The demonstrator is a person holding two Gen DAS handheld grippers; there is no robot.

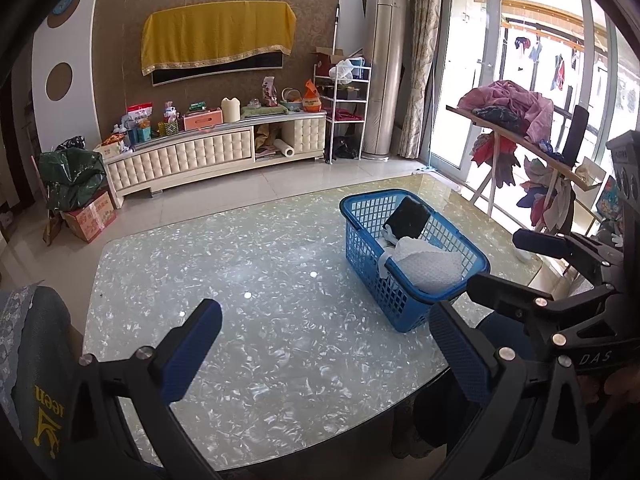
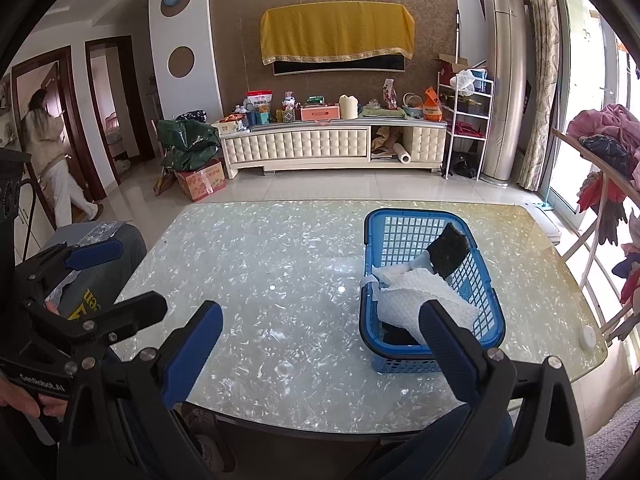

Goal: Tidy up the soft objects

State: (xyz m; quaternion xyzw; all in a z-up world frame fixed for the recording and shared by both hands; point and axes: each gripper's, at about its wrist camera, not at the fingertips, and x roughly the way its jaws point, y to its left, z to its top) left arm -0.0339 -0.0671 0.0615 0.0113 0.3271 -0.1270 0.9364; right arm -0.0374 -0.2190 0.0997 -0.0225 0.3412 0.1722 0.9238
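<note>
A blue plastic basket (image 1: 362, 240) (image 2: 372, 240) stands on the right part of the pearl-patterned glass table (image 1: 248, 312) (image 2: 260, 264). In it lie a white textured foam sheet (image 1: 428, 266) (image 2: 404, 296) and a black sponge pad (image 1: 408, 218) (image 2: 450, 252) leaning against the basket's wall. My left gripper (image 1: 324, 344) is open and empty above the table's near edge, left of the basket. My right gripper (image 2: 320, 344) is open and empty, its right finger in front of the basket's near end. Each gripper shows at the side of the other's view, the right one (image 1: 516, 264) and the left one (image 2: 108, 276).
A chair back with a grey cover (image 1: 36, 344) (image 2: 100, 264) stands at the table's left. A rack piled with clothes (image 1: 516, 116) (image 2: 608, 136) is on the right by the glass doors. A TV cabinet (image 1: 212, 152) (image 2: 332, 144) lines the far wall. A person (image 2: 52, 156) stands in a doorway, far left.
</note>
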